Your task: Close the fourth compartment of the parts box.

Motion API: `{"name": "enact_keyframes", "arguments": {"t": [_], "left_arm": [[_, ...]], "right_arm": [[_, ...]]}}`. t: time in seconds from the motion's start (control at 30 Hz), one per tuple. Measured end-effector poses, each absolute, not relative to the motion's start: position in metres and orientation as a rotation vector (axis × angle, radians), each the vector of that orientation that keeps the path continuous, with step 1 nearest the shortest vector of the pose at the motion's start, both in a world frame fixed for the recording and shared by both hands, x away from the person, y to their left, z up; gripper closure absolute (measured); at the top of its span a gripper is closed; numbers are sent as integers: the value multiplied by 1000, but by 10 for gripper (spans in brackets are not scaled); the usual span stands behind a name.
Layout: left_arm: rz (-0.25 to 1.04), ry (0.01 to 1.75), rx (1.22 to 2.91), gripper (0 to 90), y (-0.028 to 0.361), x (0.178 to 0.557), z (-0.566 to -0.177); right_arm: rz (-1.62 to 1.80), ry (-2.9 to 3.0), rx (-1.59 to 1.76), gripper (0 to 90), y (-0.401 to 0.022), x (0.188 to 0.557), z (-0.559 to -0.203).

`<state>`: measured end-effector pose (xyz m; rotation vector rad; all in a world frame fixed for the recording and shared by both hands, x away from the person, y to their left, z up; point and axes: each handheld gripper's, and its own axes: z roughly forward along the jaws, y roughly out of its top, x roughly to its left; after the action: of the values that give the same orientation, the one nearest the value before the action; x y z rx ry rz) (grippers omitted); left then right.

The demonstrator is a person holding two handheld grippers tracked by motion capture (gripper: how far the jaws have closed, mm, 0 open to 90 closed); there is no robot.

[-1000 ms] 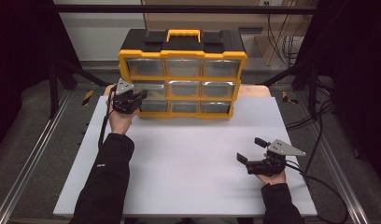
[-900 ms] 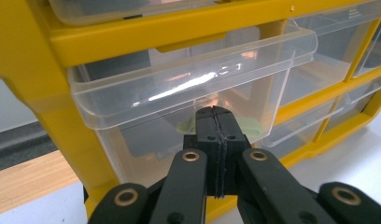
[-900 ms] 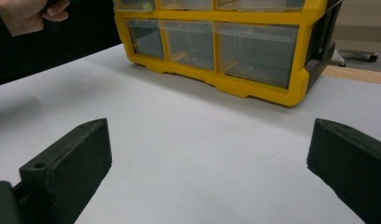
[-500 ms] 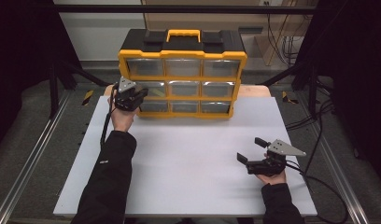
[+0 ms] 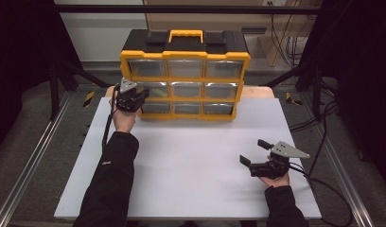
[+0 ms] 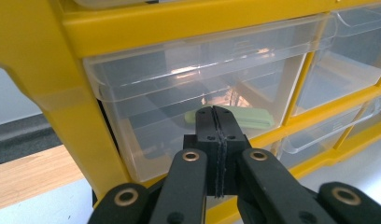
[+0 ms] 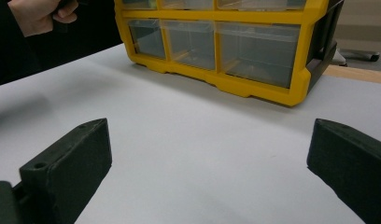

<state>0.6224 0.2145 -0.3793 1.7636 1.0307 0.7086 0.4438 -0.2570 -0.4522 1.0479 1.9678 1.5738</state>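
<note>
drawer [image 6: 198,107] faced by closed left claw [image 6: 215,154]

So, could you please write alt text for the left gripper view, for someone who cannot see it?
The left tongs, shut with jaws pressed together, sit right at the front of a clear plastic drawer in a yellow organiser. A flat green object lies inside that drawer, and more clear drawers continue to the right.

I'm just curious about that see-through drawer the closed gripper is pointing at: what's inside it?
Through the clear drawer front, a flat pale green object lies on the drawer floor. The left gripper, jaws shut, covers its middle, so its full shape and anything behind it stay hidden.
</note>
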Motion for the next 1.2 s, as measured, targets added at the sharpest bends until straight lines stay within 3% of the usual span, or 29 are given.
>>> {"name": "enact_keyframes", "arguments": {"t": [0.4,0.7,0.73,0.77,0.83,0.93,0.97,1.0,1.1,1.2], "left_arm": [[681,966,1743,893,220,601,-375],[638,936,1744,741,233,580,-379],[631,940,1737,712,235,577,-380],[613,958,1723,609,237,573,-381],[607,969,1713,514,239,569,-381],[589,976,1695,399,242,563,-382],[581,978,1689,399,244,560,-383],[575,980,1688,307,244,558,-383],[552,967,1678,251,247,550,-383],[529,940,1674,131,249,542,-383]], "right_arm": [[1578,1959,1051,6,-258,443,-451],[1572,1961,1053,6,-258,444,-452],[1572,1961,1054,6,-258,444,-452],[1573,1961,1055,6,-258,444,-452],[1573,1962,1054,6,-258,444,-452],[1576,1961,1055,6,-258,444,-451],[1576,1961,1056,6,-258,444,-451],[1579,1958,1059,6,-258,444,-451],[1581,1957,1064,6,-258,443,-451],[1581,1956,1063,6,-258,443,-451]]}}
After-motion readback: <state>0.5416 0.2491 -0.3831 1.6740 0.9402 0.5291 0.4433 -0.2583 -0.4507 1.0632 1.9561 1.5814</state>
